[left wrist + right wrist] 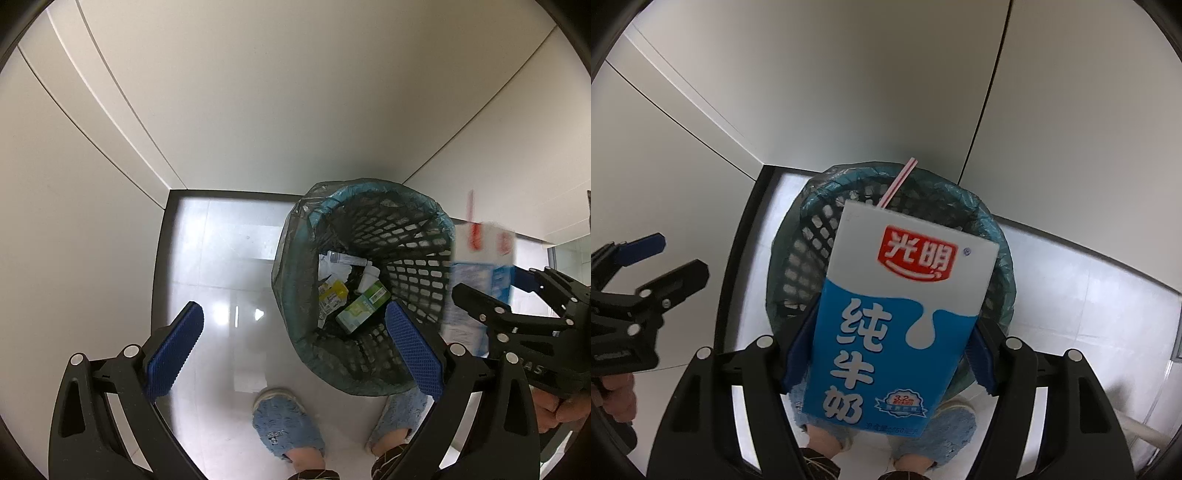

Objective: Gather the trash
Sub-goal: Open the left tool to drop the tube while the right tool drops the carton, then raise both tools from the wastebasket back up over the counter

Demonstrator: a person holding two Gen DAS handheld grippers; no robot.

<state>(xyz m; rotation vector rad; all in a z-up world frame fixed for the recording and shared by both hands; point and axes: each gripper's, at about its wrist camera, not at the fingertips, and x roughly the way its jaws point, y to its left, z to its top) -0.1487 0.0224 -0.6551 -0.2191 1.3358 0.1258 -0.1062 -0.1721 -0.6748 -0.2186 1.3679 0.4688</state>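
In the right wrist view, the right gripper [886, 354] is clenched on a blue and white milk carton [894, 325] with a red logo and white Chinese letters. Its two blue pads [799, 354] press the carton on both narrow sides. The carton stands almost upright between them, a little tilted, and a thin red and white striped straw [897, 182] comes out of its top toward 12 o'clock. Behind the carton is a round black plastic mesh bin [812, 236] lined with a dark green-grey plastic bag [1001, 258]; the carton covers the middle of the bin's opening in this view.

In the left wrist view, the left gripper [295, 350] is released, its blue pads [177, 350] wide apart with nothing between them. The same mesh bin [406, 236] sits at about 3 o'clock from the centre, on a glossy pale tiled floor [218, 258] in a corner of light grey wall panels [258, 92]. At the bottom of the bin lie a green and white box [364, 308], a small yellow packet [334, 295] and some white crumpled paper [334, 271]. The carton [480, 266] appears blurred at the right edge, just beside the bin's rim, held by the right gripper [491, 284]. At 6 o'clock, two feet in light blue slippers [284, 421] stand near the bin.
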